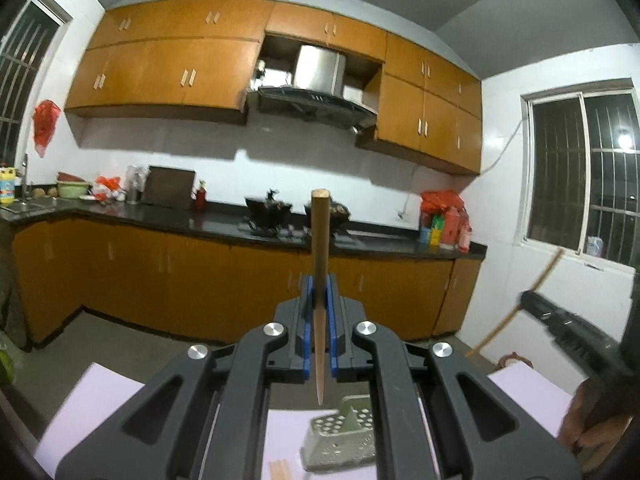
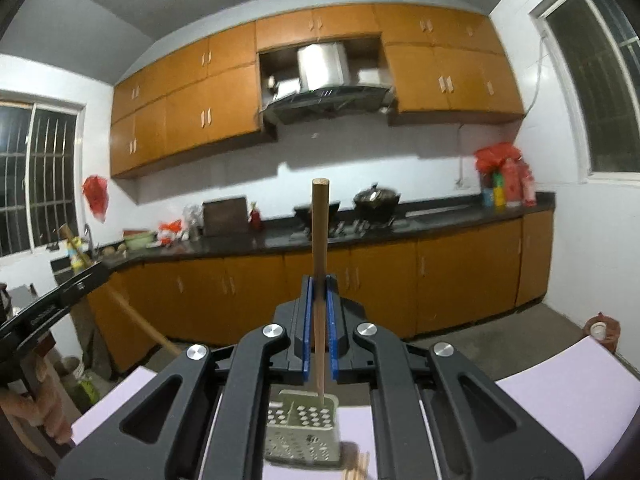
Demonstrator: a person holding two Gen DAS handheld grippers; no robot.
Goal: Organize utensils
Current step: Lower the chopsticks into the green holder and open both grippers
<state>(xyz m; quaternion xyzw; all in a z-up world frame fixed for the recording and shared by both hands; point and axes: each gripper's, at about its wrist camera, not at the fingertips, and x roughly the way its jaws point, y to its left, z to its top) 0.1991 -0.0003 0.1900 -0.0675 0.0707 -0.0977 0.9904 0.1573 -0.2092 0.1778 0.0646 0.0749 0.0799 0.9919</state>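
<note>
My left gripper point(image 1: 319, 292) is shut on a wooden chopstick point(image 1: 320, 248) that stands upright, thick end up, its tip hanging above a perforated metal utensil holder point(image 1: 340, 436) on the lilac table. My right gripper point(image 2: 319, 292) is shut on another upright chopstick point(image 2: 319, 248), whose tip hangs just over the utensil holder point(image 2: 304, 432). More chopsticks point(image 1: 279, 469) lie flat on the table beside the holder; in the right wrist view the loose chopsticks point(image 2: 358, 465) show at the holder's right. Each view catches the other gripper at its edge with its chopstick.
The lilac table point(image 1: 100, 400) lies below both grippers. Behind it run a dark kitchen counter point(image 1: 180, 216) with pots on a stove, orange cabinets, and barred windows. A person's hand point(image 1: 596, 420) holds the other gripper at the right of the left view.
</note>
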